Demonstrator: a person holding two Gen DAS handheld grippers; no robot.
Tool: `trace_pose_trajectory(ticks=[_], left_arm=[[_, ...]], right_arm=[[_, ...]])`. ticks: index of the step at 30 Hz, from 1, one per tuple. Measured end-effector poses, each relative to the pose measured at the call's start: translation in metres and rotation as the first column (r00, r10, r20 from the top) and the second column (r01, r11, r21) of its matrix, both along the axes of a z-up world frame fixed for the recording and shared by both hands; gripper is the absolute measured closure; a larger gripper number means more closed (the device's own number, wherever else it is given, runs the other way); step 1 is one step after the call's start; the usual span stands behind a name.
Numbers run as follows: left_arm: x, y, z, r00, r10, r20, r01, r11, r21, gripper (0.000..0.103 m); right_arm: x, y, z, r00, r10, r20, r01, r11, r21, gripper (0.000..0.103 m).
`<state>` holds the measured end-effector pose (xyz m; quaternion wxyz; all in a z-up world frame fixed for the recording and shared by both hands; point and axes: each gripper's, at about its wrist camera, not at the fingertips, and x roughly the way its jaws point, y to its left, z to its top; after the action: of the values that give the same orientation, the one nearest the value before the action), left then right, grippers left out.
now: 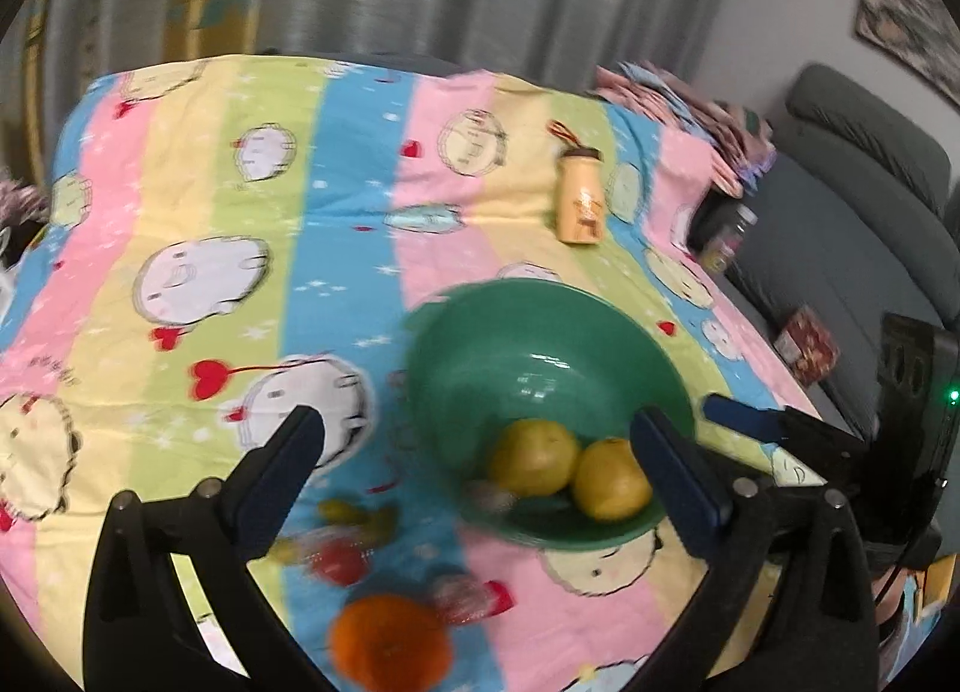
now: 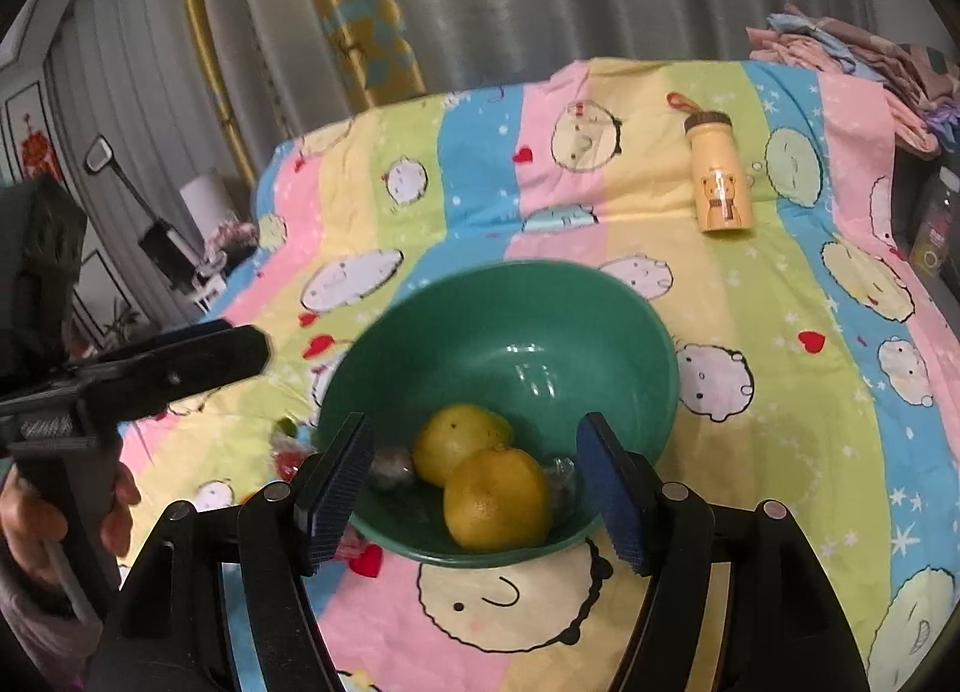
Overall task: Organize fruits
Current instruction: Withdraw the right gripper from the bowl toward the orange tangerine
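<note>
A green bowl [image 1: 480,344] [image 2: 456,326] sits on the striped cartoon cloth and holds two yellow citrus fruits [image 1: 534,458] [image 2: 498,497] and some wrapped sweets [image 2: 390,467]. On the cloth left of the bowl lie an orange [image 1: 390,647], a red fruit [image 1: 339,563], a small yellow-green fruit [image 1: 360,515] and a red wrapped sweet [image 1: 474,602]. My left gripper [image 1: 480,440] is open and empty, above the bowl's left side. My right gripper [image 2: 474,452] is open and empty, over the bowl's near side. The right gripper's fingers [image 1: 744,422] show at the right of the left wrist view.
A yellow bottle with a bear picture [image 1: 579,200] [image 2: 717,176] lies on the cloth behind the bowl. Folded clothes [image 2: 852,56] are piled at the far right corner. A grey sofa [image 1: 852,200] with a red box [image 1: 807,347] stands to the right. Grey curtains hang behind.
</note>
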<state>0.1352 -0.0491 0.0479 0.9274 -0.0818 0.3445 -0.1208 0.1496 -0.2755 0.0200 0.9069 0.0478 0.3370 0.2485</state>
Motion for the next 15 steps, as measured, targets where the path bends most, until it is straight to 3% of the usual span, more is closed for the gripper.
trace_pose_trajectory(ticks=[11, 15], left_arm=[[-0.06, 0.077, -0.02, 0.981, 0.191, -0.045, -0.192, 0.981, -0.026, 0.0], [-0.077, 0.096, -0.033, 0.97, 0.227, -0.084, -0.232, 0.971, -0.055, 0.0]], right_arm=[[-0.029, -0.016, 0.026, 0.997, 0.03, 0.075, -0.036, 0.996, 0.083, 0.032], [-0.038, -0.02, 0.023, 0.996, 0.055, 0.068, -0.063, 0.989, 0.133, 0.026]])
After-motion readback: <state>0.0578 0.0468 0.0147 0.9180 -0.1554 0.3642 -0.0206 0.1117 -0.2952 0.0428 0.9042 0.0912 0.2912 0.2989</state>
